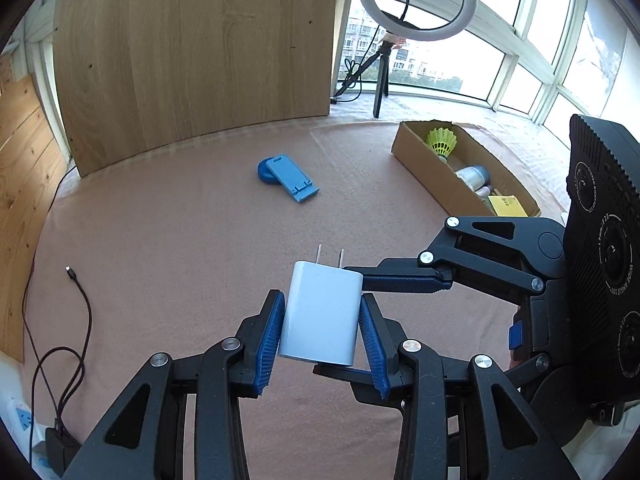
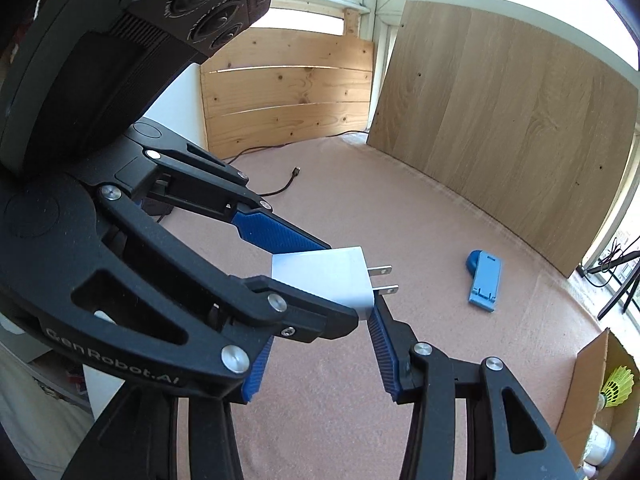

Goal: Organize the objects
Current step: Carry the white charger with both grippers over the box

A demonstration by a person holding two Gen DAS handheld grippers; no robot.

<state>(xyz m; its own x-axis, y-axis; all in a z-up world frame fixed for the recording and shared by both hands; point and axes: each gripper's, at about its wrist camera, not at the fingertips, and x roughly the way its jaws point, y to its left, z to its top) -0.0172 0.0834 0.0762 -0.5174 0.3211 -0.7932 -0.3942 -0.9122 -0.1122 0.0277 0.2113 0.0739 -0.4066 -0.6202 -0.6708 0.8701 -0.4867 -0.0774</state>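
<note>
A white plug-in charger with two metal prongs hangs above the pink cloth. In the left wrist view my left gripper is shut on it, a blue pad pressed on each side. My right gripper reaches in from the right, one finger by the prong end and one under the bottom end. In the right wrist view the charger sits at the tips of my right gripper. Its right pad touches the charger's lower corner. Its left pad is partly hidden behind the left gripper.
A blue phone stand lies flat mid-cloth. At the right, an open cardboard box holds a yellow shuttlecock and small bottles. A dark cable trails on the left. A wooden board and a ring light stand behind.
</note>
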